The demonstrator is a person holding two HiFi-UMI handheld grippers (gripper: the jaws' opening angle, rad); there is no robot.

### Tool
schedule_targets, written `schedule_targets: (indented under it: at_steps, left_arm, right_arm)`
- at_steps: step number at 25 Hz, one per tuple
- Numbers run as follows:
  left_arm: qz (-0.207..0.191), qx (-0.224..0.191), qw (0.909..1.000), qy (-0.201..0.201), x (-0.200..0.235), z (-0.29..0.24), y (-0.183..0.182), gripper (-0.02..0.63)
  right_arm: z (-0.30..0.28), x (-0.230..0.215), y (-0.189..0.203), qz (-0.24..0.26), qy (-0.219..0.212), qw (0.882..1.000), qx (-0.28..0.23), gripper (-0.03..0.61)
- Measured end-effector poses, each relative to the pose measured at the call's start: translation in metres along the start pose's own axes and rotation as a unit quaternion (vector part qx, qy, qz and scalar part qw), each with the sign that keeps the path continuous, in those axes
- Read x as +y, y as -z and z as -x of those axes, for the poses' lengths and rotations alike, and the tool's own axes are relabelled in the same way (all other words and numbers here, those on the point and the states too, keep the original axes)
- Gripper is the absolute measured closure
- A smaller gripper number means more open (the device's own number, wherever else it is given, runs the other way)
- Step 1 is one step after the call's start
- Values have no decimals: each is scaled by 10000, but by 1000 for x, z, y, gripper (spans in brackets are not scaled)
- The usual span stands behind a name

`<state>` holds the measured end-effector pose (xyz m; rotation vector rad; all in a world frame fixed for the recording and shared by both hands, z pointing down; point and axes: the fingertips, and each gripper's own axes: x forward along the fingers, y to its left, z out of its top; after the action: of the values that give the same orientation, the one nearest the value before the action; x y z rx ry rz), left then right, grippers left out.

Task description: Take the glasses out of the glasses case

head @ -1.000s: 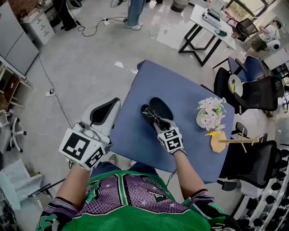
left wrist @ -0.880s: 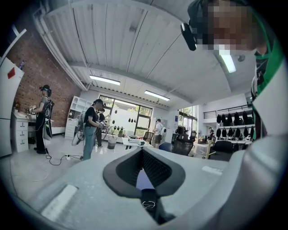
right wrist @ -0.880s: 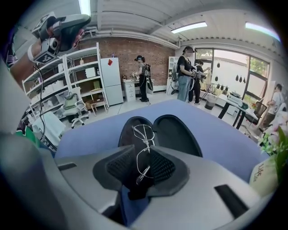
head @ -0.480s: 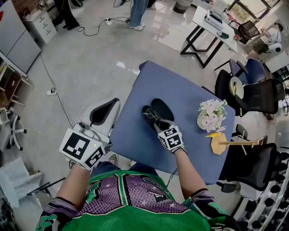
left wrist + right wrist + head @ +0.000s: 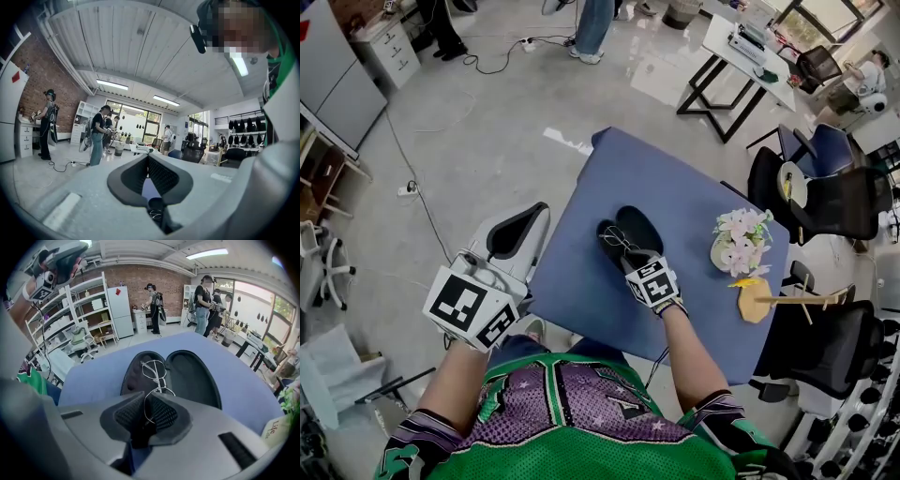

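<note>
A black glasses case (image 5: 633,225) lies open on the blue table (image 5: 694,202), both halves (image 5: 194,376) facing up. Thin wire-framed glasses (image 5: 152,369) reach from the case's left half back to my right gripper (image 5: 149,397), which is shut on the near rim. From the head view, that gripper (image 5: 630,258) sits at the case's near end, with the glasses (image 5: 619,241) just ahead of it. My left gripper (image 5: 534,216) hangs off the table's left side over the floor, shut on nothing. Its own view has the jaws of the left gripper (image 5: 147,159) together, with the case small and far below.
A pot of pale flowers (image 5: 739,239) and a yellow wooden piece (image 5: 755,295) stand on the table's right part. Black office chairs (image 5: 825,197) crowd the right side. A white desk (image 5: 741,47) and standing people are farther off.
Almost nothing differs. My right gripper has edged slightly forward at the case's near end, still holding the glasses. The left gripper has stayed put.
</note>
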<state>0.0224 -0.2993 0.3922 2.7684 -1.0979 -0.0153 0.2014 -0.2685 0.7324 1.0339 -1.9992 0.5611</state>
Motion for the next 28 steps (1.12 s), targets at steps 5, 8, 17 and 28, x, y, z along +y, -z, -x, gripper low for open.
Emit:
schedule_targets:
  at_steps: [5, 8, 17, 28]
  left_arm:
    - [6, 0, 10000, -14, 2, 1, 0, 598]
    - [8, -14, 10000, -21, 1, 2, 0, 598]
    - [18, -36, 10000, 7, 2, 3, -3, 598]
    - [-10, -76, 9999, 78, 0, 4, -6, 598]
  right_arm:
    - [-2, 0, 0, -182, 69, 9997, 144, 535]
    - [-3, -3, 1, -516, 60, 9984, 213, 535]
    - [-5, -1, 0, -578, 185, 9970, 477, 552]
    - [4, -6, -2, -612, 352, 9970, 319, 565]
